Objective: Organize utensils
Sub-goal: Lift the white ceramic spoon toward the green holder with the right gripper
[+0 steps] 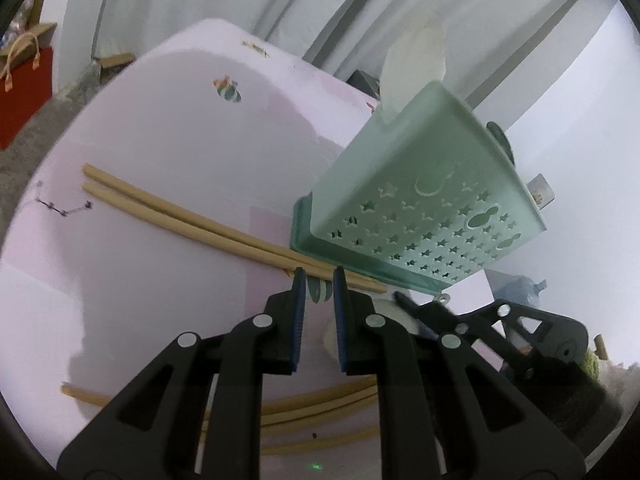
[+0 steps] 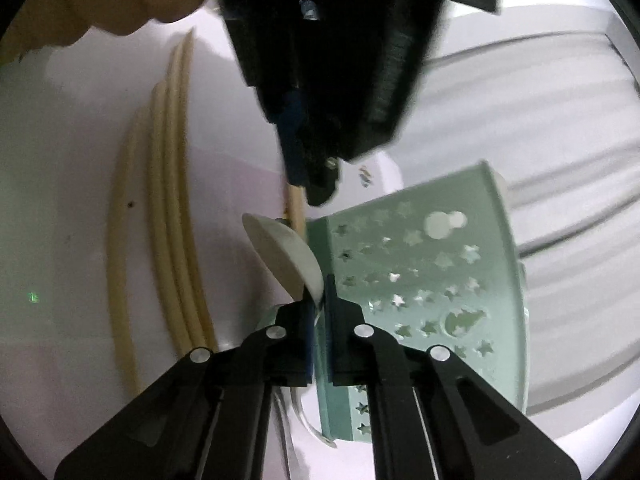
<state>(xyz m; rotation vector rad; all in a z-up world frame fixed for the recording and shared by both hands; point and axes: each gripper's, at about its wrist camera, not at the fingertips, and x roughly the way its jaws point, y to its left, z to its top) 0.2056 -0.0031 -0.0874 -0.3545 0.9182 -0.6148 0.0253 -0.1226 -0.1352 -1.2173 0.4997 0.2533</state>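
Note:
A pale green utensil holder [image 1: 424,200] with star cut-outs stands on its tray on the pink table [image 1: 160,140]; a white spoon [image 1: 416,68] sticks out of its top. Two chopsticks [image 1: 180,212] lie side by side and run under the tray. Several more chopsticks [image 1: 320,404] lie nearer. My left gripper [image 1: 318,276] hovers over the pair's near end, jaws a narrow gap apart with nothing between them. My right gripper [image 2: 319,304] is shut on the handle of a second white spoon [image 2: 280,252], beside the holder [image 2: 432,280]. In the left wrist view the right gripper [image 1: 412,306] sits low right.
A person's hand [image 2: 120,0] holds the left gripper [image 2: 310,188] at the top of the right wrist view. Several chopsticks [image 2: 168,240] lie left of the held spoon. A red bag [image 1: 24,92] stands on the floor beyond the table's left edge. White curtains hang behind.

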